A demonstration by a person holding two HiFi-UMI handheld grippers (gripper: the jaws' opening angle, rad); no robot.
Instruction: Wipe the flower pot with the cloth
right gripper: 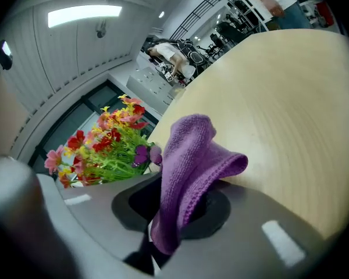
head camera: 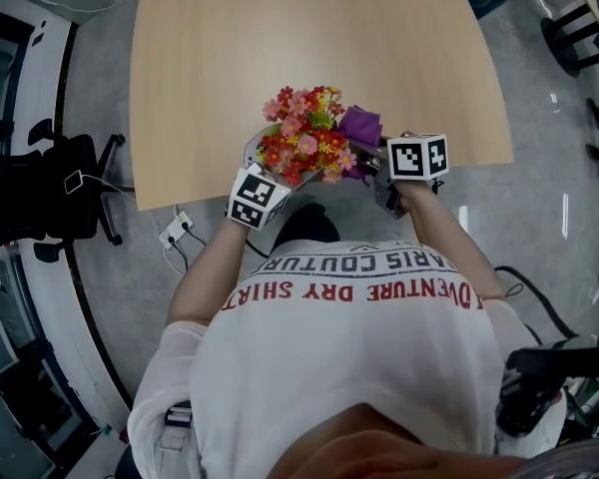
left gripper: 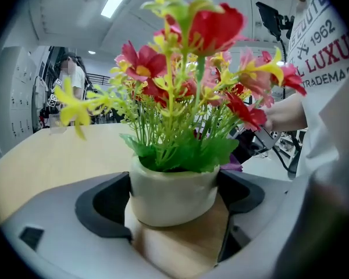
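Steadiness comes first here: the left gripper [left gripper: 174, 183] clasps the white flower pot [left gripper: 173, 201] by its flanks, a pad pressed to either side. The pot sits at the near edge of the table [head camera: 280, 48], its base apparently on the wood. The right gripper [right gripper: 177, 209] is clenched on the purple cloth [right gripper: 189, 161], which sticks up out of the jaws in a loose fold. In the head view the cloth is just beside the flowers [left gripper: 186, 68] and, as far as I can tell, not yet on the pot. To wipe well, I judge the free fold should meet the bare wall of the pot between the left pads, low enough to pass under the leaves. Light, short strokes seem wise, since hard sideways pressure could twist the pot in its grip or push it off the edge. Turning the pot a little between strokes would likely expose the parts the pads cover
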